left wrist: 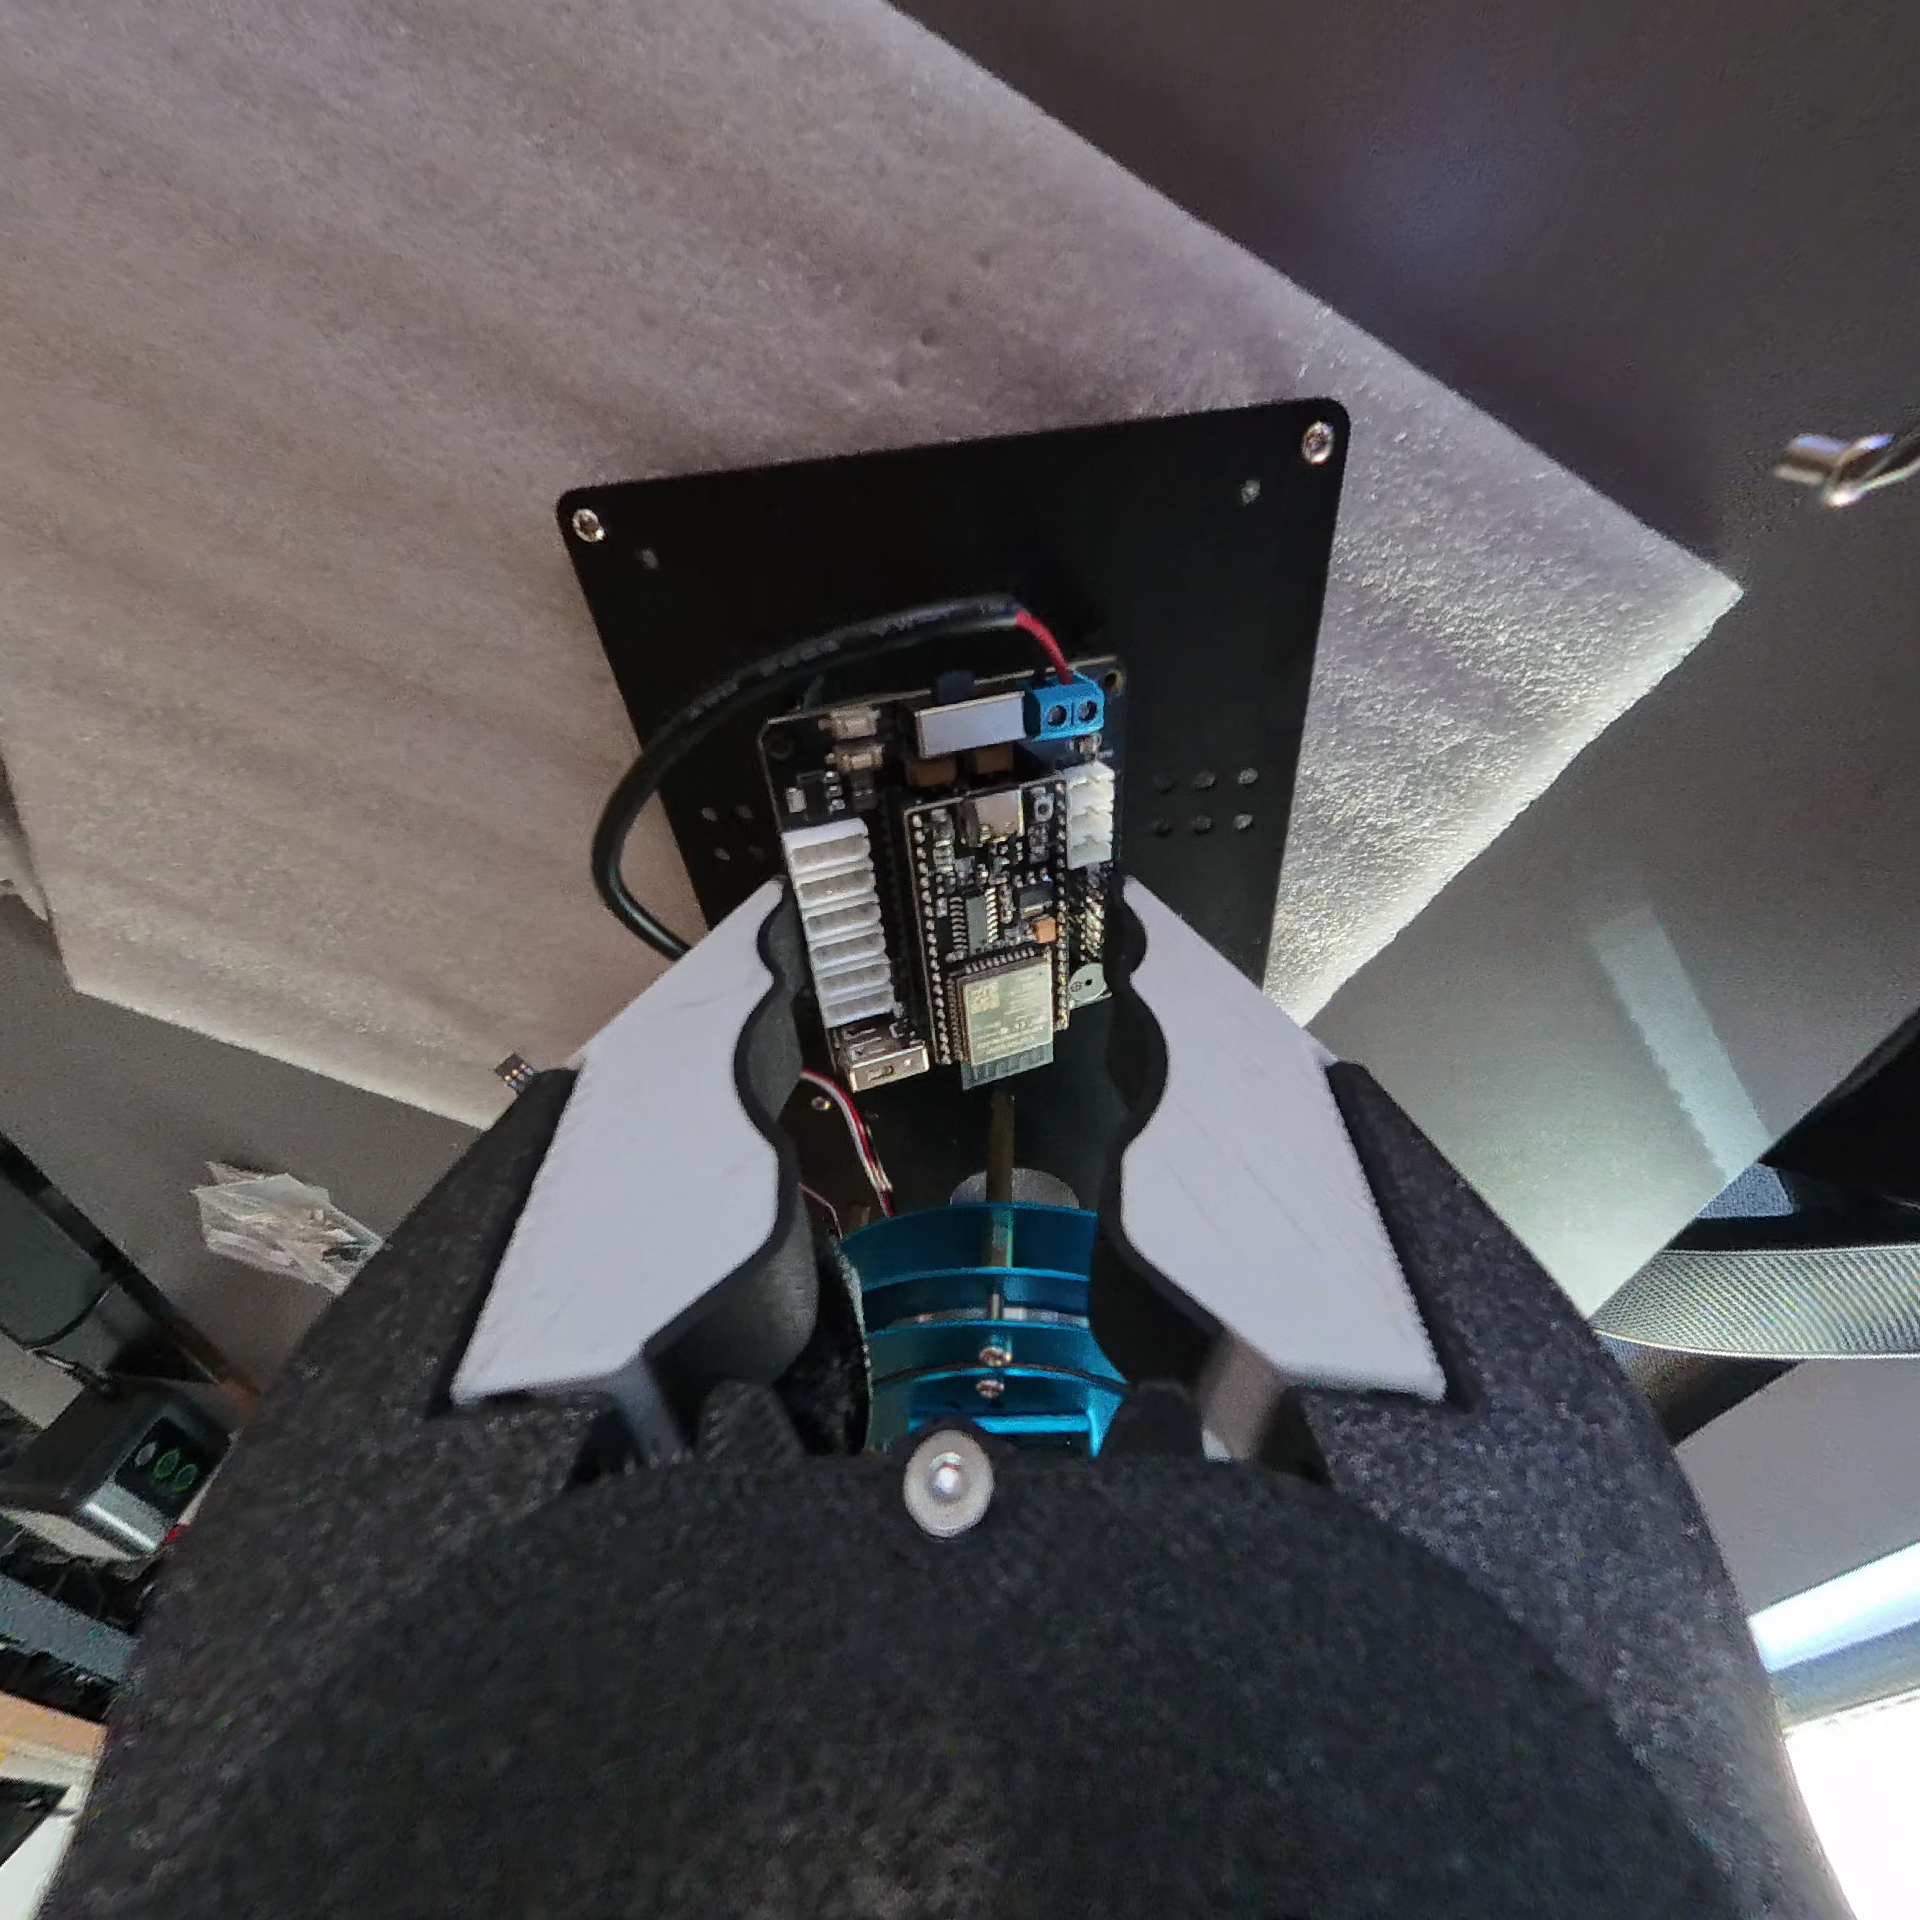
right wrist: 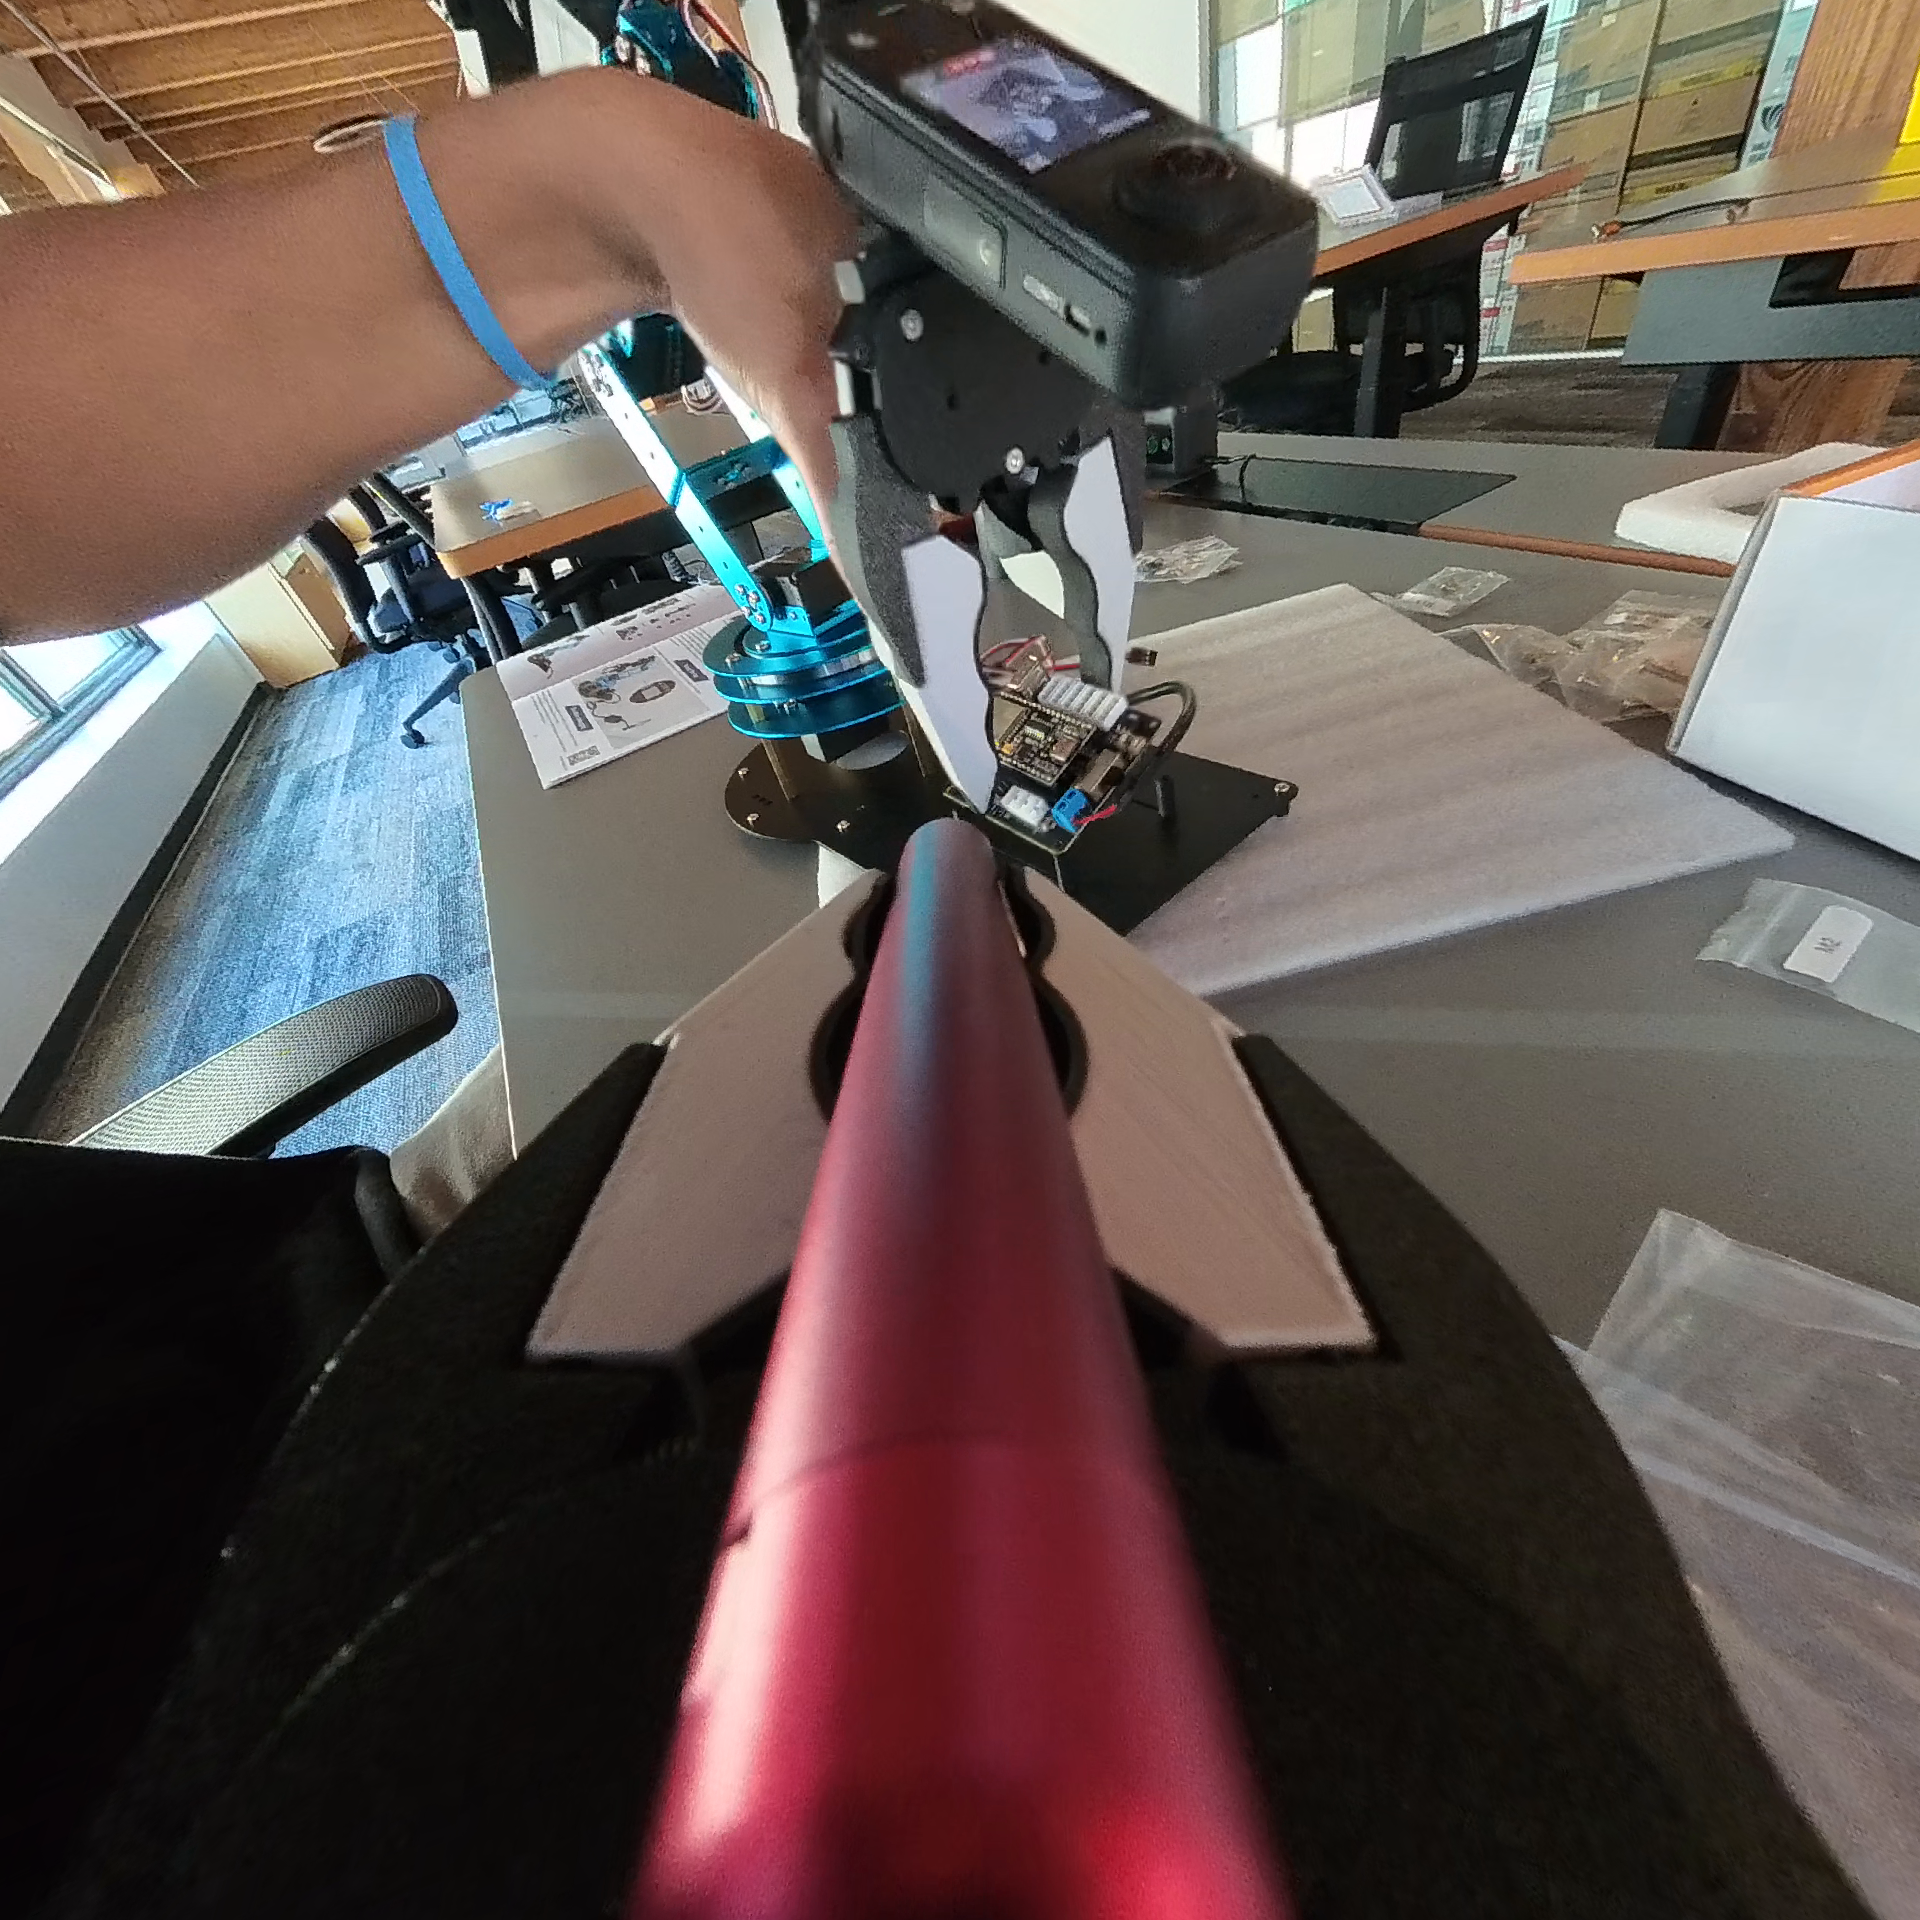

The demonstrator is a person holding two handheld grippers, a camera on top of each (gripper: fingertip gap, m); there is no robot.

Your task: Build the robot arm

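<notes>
In the left wrist view my left gripper (left wrist: pixel 951 904) is open and points down over a black circuit board (left wrist: pixel 956 862) with white connectors and a blue terminal block. The board sits on a black base plate (left wrist: pixel 1195 582), and the fingers straddle its near end without touching it. Blue metal discs (left wrist: pixel 977 1309) lie between the fingers close to the camera. My right gripper (right wrist: pixel 951 883) is shut on a red cylindrical tool handle (right wrist: pixel 956 1351) that points at the board (right wrist: pixel 1070 748). The left gripper (right wrist: pixel 1039 717) shows there too, held by a hand and open above the board.
The base plate (right wrist: pixel 1195 831) rests on a white foam sheet (right wrist: pixel 1403 748) on a grey table. A blue metal robot arm (right wrist: pixel 758 520) rises from it at the left. A booklet (right wrist: pixel 613 686), a white box (right wrist: pixel 1818 665), plastic bags (right wrist: pixel 1797 935) and an office chair (right wrist: pixel 281 1060) surround it.
</notes>
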